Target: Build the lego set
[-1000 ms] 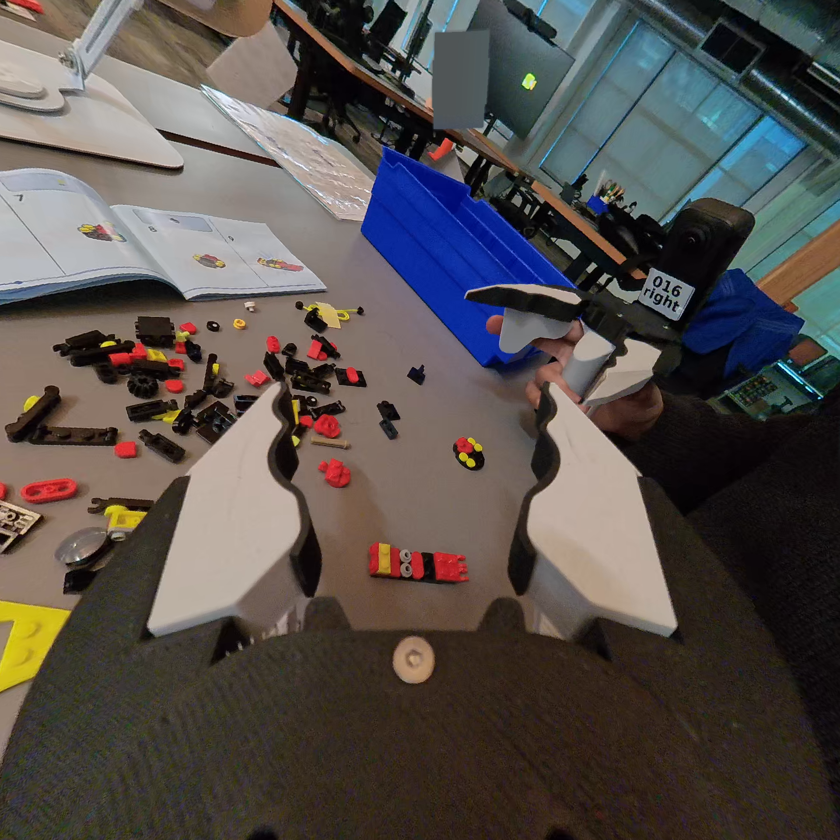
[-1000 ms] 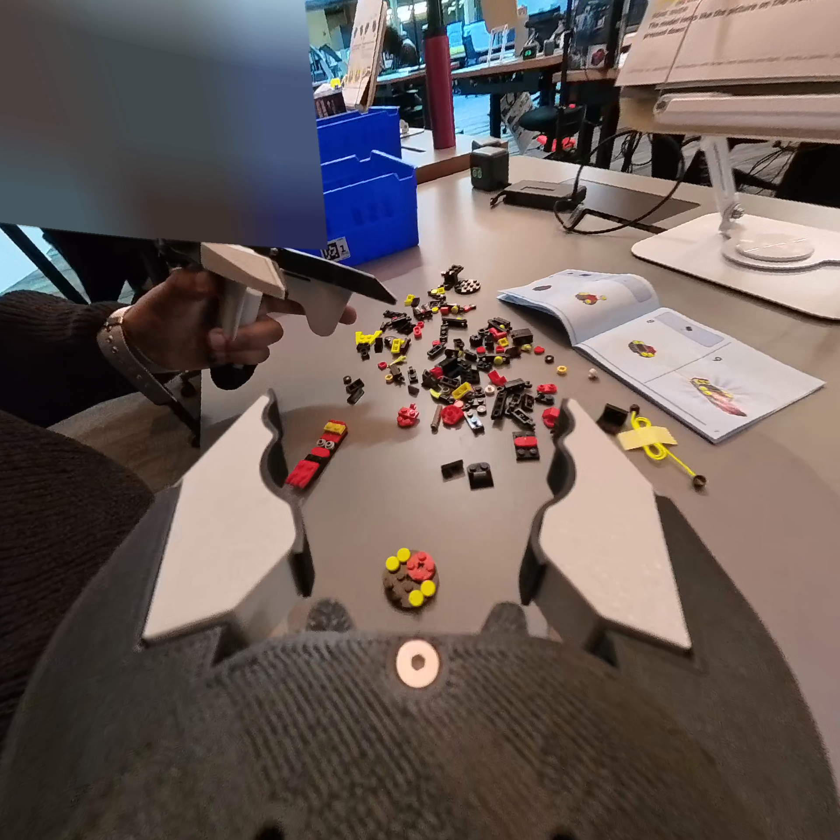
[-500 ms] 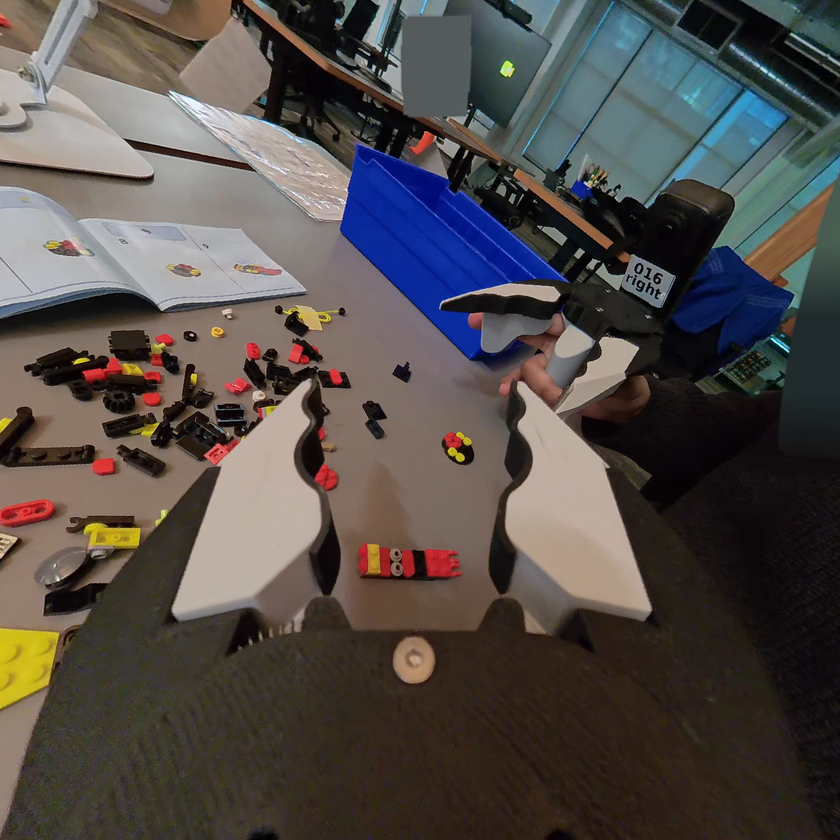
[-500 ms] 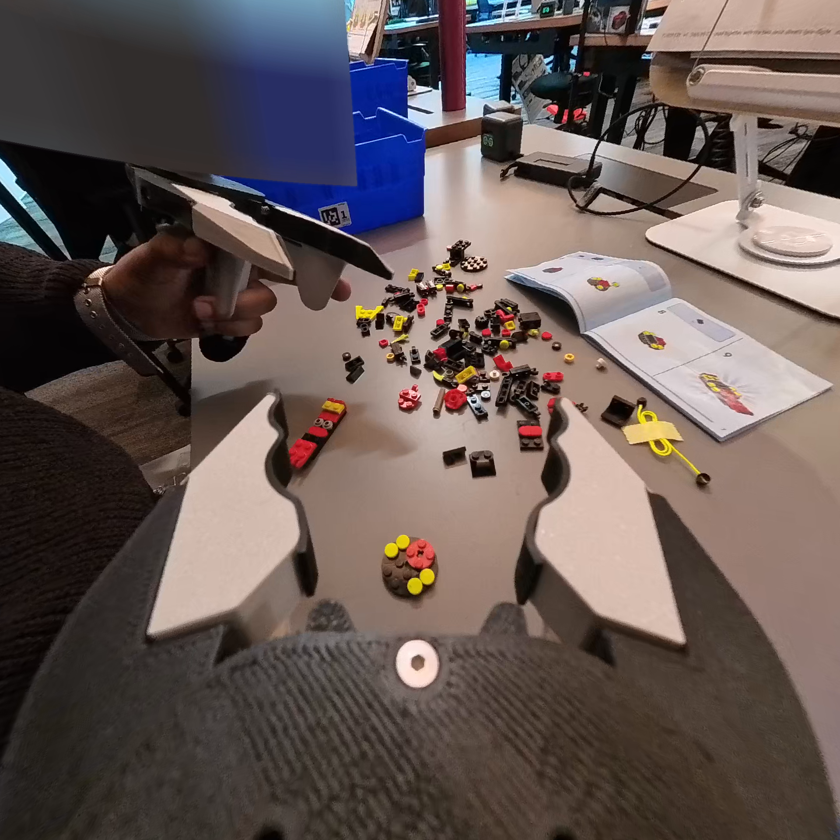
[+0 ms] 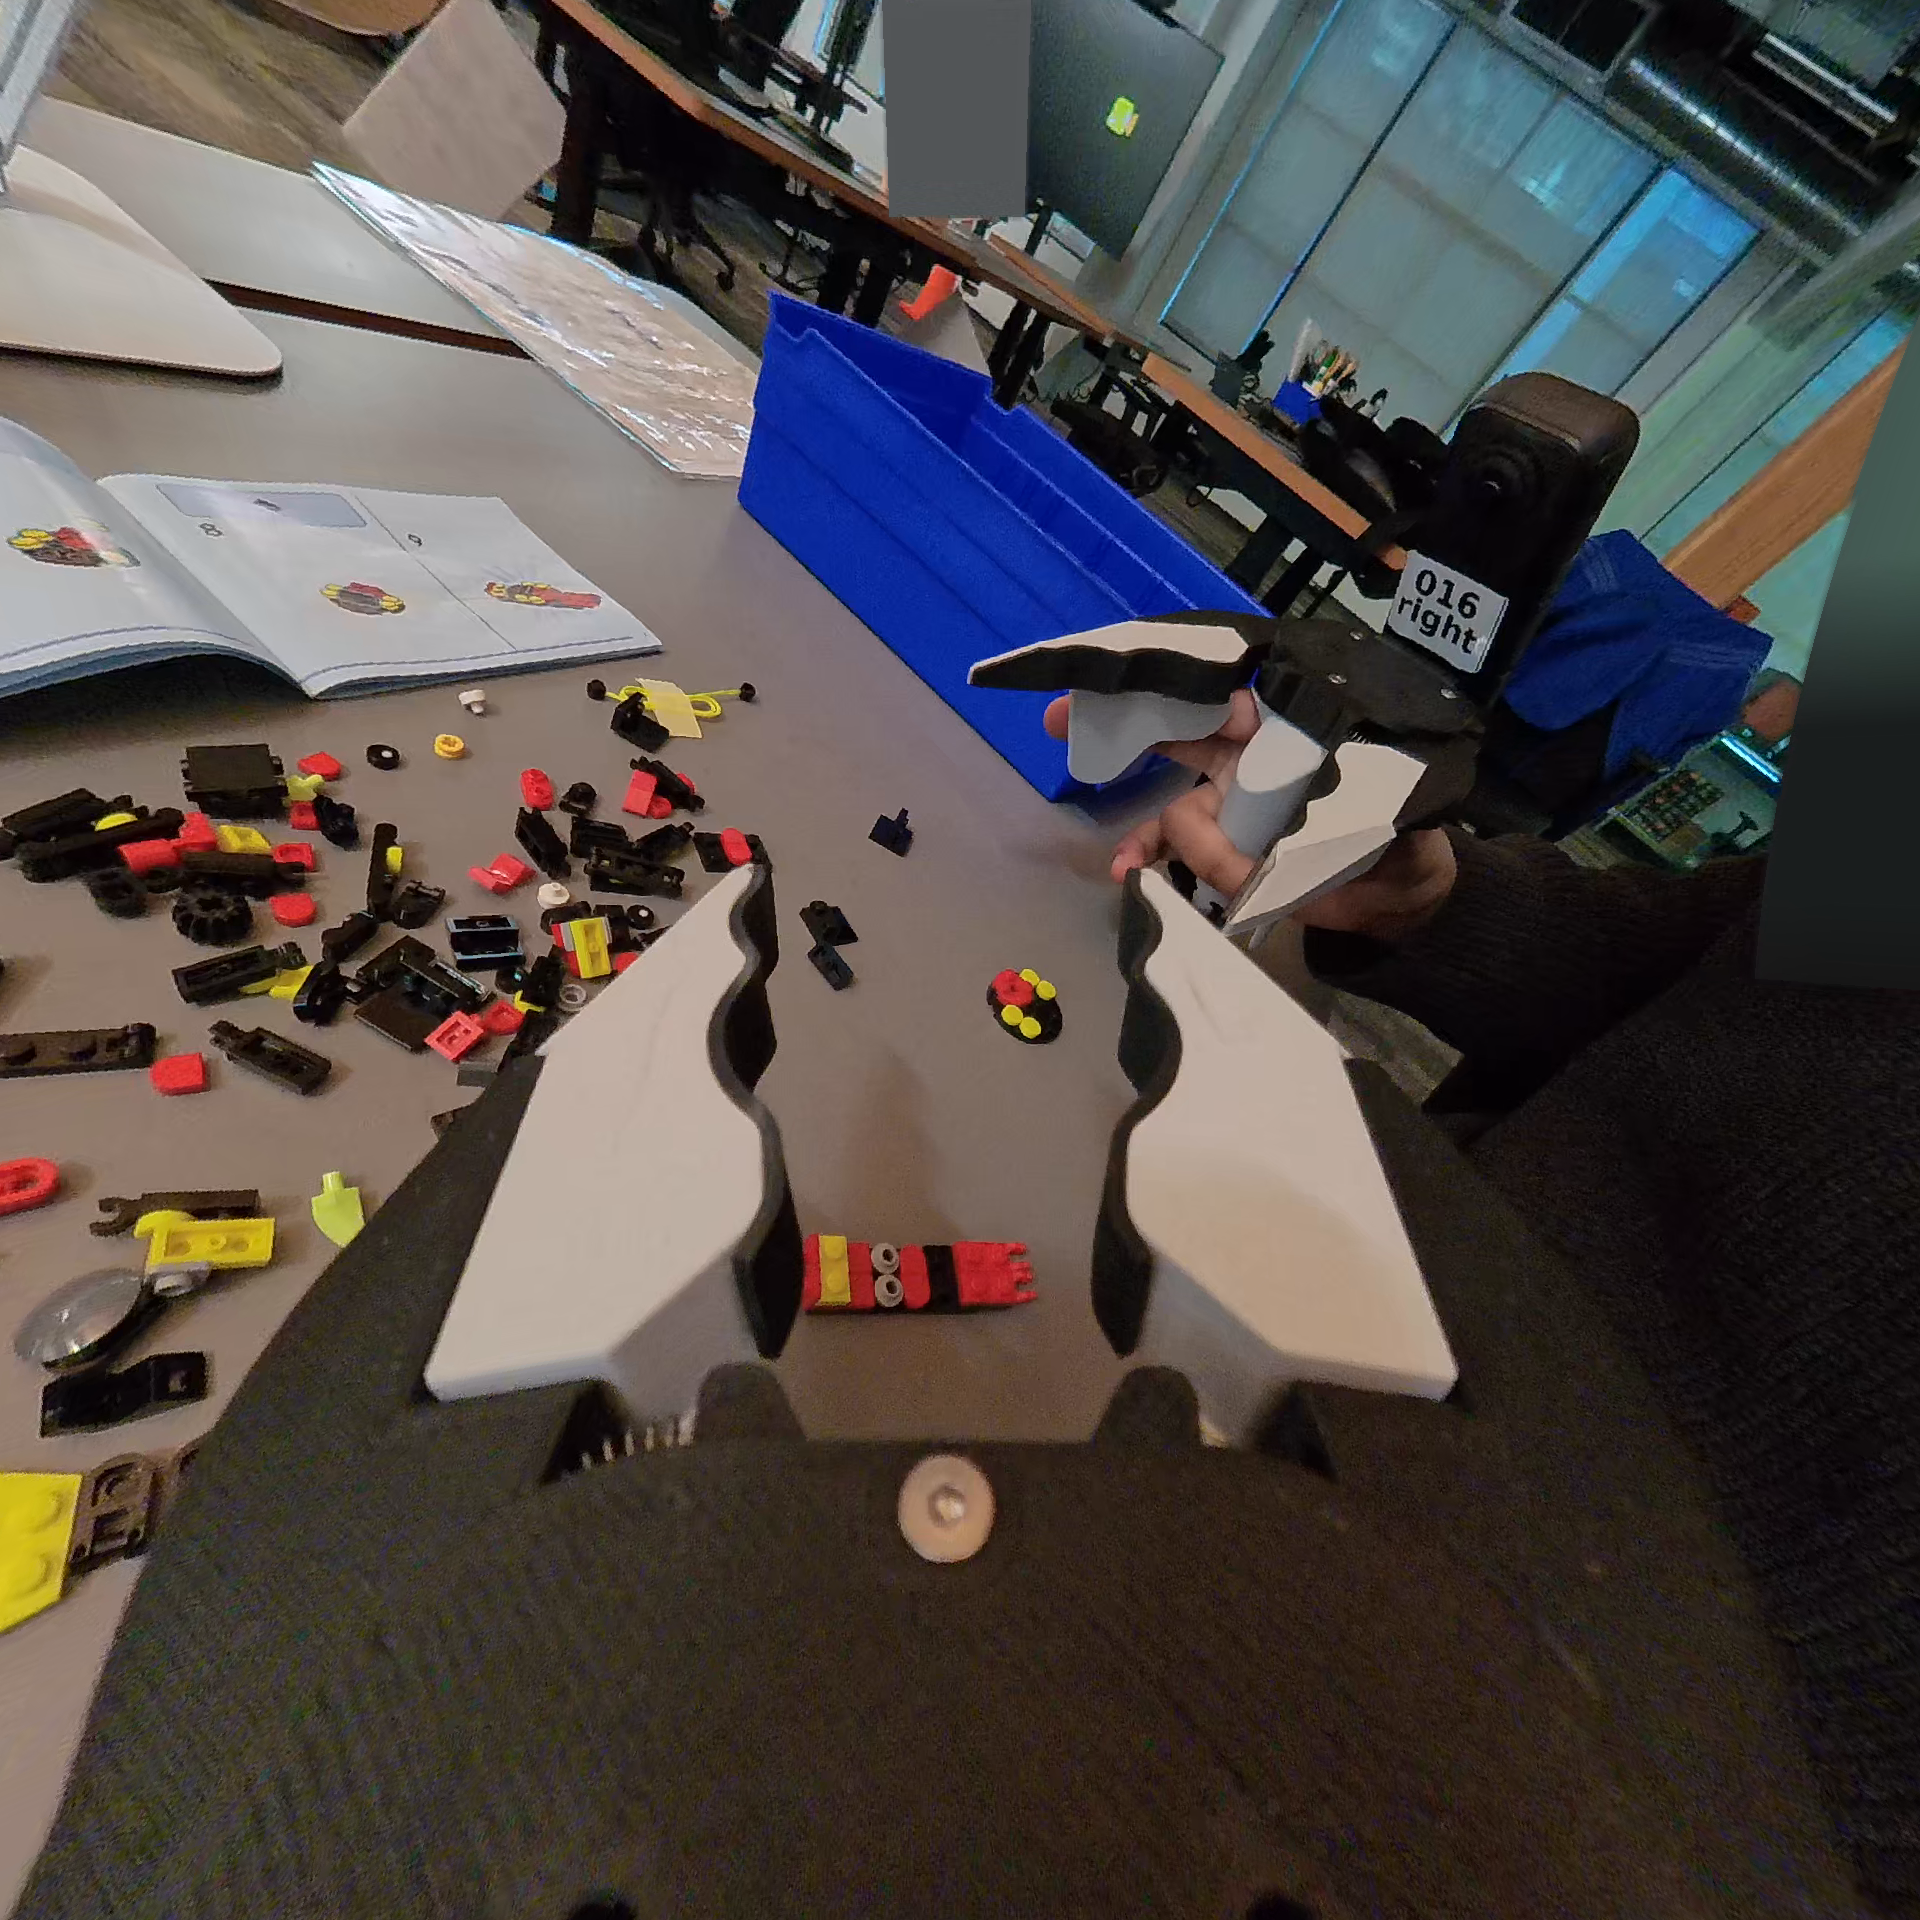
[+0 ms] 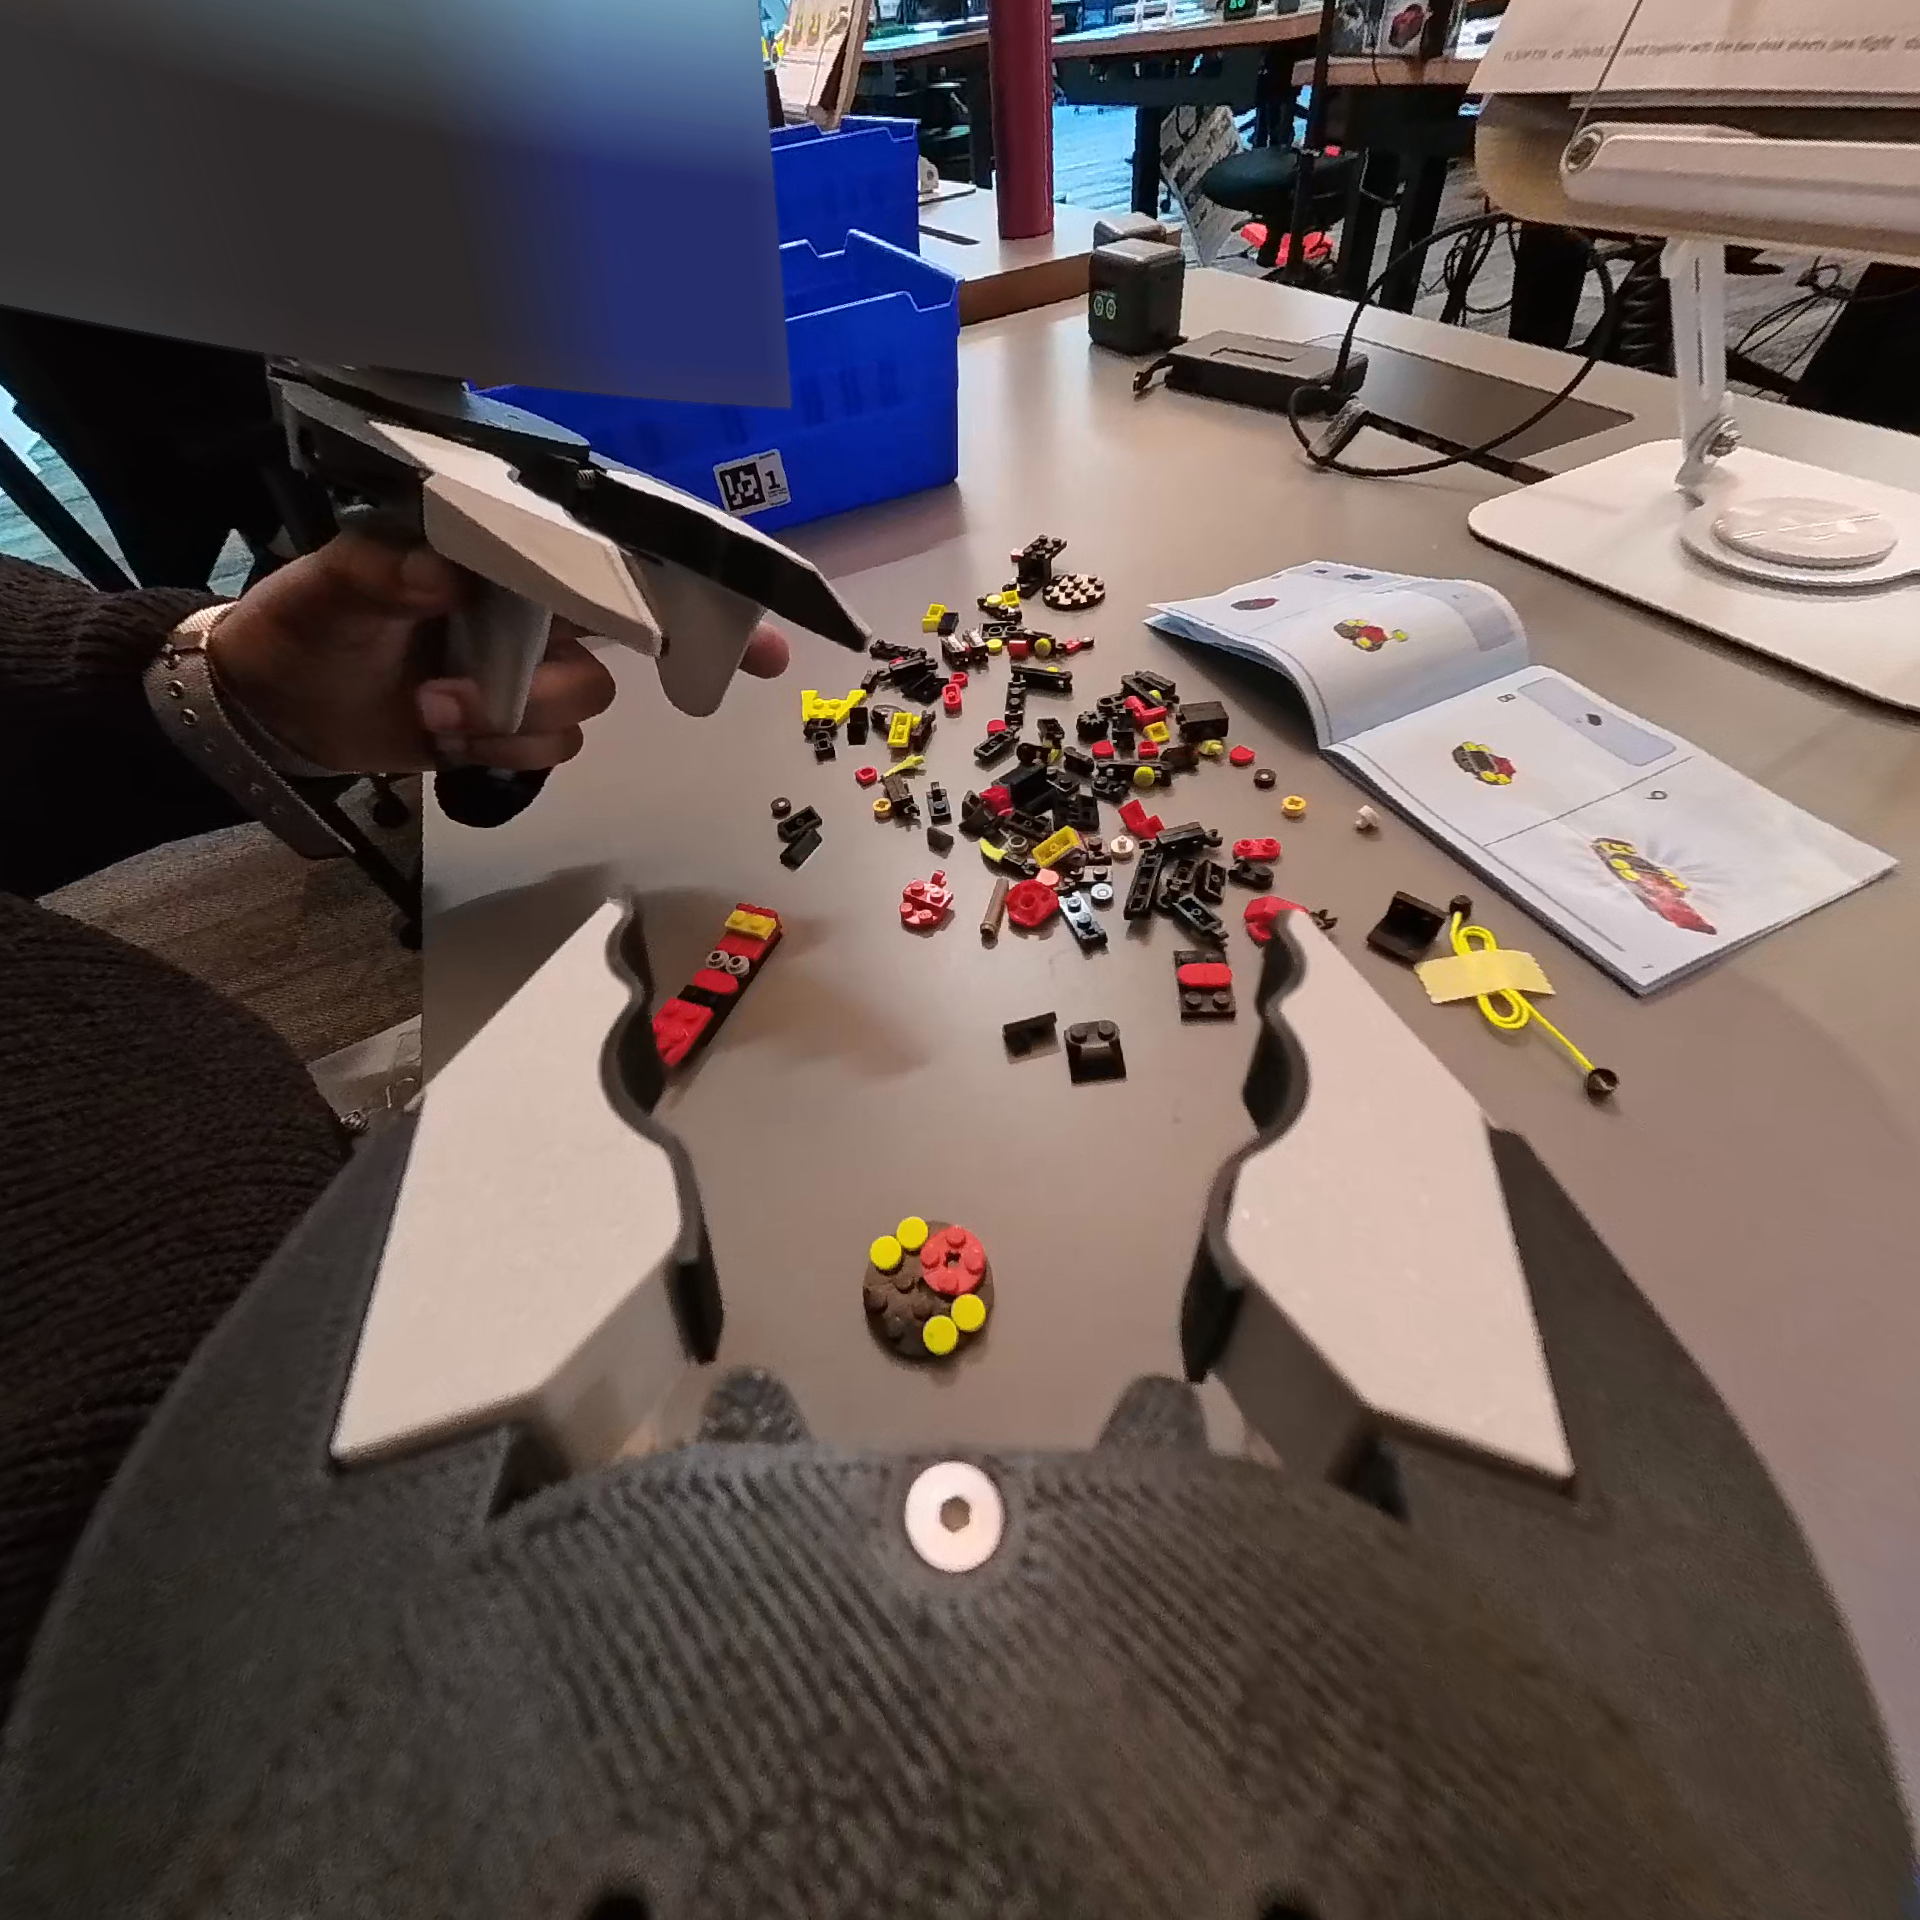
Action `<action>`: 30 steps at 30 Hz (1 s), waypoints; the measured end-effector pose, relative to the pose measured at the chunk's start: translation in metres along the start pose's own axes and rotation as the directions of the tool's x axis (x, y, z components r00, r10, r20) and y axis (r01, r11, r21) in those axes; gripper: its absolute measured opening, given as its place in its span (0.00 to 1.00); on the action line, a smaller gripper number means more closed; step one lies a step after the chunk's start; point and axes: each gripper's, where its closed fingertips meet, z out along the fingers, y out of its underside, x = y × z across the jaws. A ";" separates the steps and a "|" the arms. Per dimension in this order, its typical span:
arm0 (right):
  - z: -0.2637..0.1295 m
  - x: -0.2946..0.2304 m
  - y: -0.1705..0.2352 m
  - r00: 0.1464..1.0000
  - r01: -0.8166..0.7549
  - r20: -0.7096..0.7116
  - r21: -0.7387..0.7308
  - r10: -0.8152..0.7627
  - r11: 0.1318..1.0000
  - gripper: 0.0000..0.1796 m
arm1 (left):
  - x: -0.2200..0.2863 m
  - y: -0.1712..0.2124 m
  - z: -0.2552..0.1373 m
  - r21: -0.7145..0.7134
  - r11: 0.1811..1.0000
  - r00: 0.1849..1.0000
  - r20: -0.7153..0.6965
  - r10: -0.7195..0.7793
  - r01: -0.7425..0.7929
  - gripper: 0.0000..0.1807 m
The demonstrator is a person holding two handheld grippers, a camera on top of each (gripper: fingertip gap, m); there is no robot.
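Two grippers, fingers wide and empty: left gripper point(image 5: 945, 904) above the red strip point(image 5: 914, 1273); right gripper point(image 6: 951, 925) above the black disc point(image 6: 928, 1290) on the table point(image 6: 1714, 1195).

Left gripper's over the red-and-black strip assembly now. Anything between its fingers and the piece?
Nothing visible. The strip assembly lies alone on bare table between the open left gripper fingers. The round plate assembly and two small black pieces lie farther ahead, clear of it.
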 end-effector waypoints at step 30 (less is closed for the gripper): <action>0.008 0.002 0.013 0.989 0.115 -0.082 -0.087 -0.122 0.990 0.69 | -0.026 0.005 0.001 -0.007 0.998 0.990 0.126 -0.068 0.069 0.61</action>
